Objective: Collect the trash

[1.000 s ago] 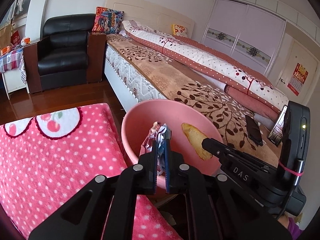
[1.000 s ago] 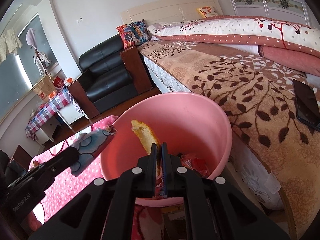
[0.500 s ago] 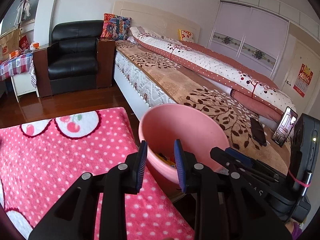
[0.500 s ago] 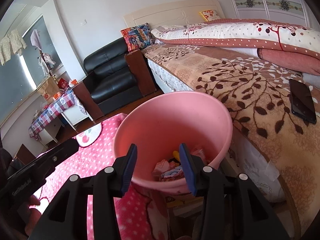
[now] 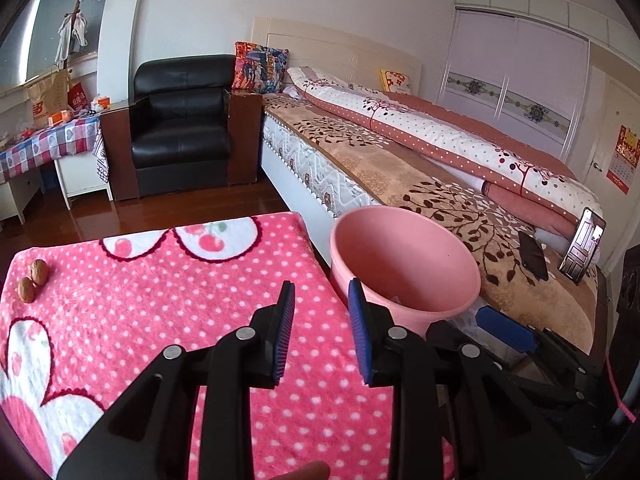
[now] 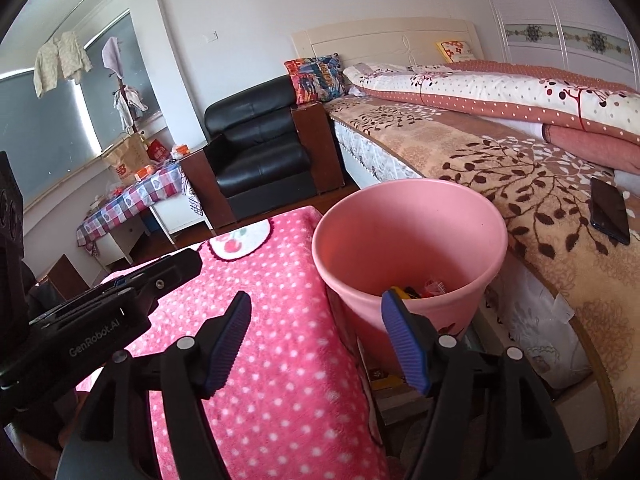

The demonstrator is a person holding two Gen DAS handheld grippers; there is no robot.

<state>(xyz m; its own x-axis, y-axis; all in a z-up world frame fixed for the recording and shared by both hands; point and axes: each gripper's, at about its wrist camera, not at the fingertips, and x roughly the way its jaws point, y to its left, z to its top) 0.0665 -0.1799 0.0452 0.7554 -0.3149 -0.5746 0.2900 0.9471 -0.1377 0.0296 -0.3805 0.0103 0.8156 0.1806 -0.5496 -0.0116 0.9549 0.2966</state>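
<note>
Hovering apart-jawed, empty — both grippers, left gripper [image 5: 321,300] and right gripper [image 6: 316,312], beside pink bin [image 6: 408,240].

Pink polka-dot blanket [image 5: 152,280] spread over the counter, cherry pattern along its far edge. Two walnuts [image 5: 34,280] near the blanket's left corner, just beside each other. Black leather armchair [image 5: 182,128] against the far wall, patterned cushion [image 5: 260,66] just beside it at the headboard. Bed [image 5: 380,168] covered in a leaf-print throw, rolled dotted quilt [image 5: 440,136] along it. Dark phone [image 6: 608,210] flat on the throw. Checked-cloth side table [image 5: 44,144] at left, cluttered with boxes.
</note>
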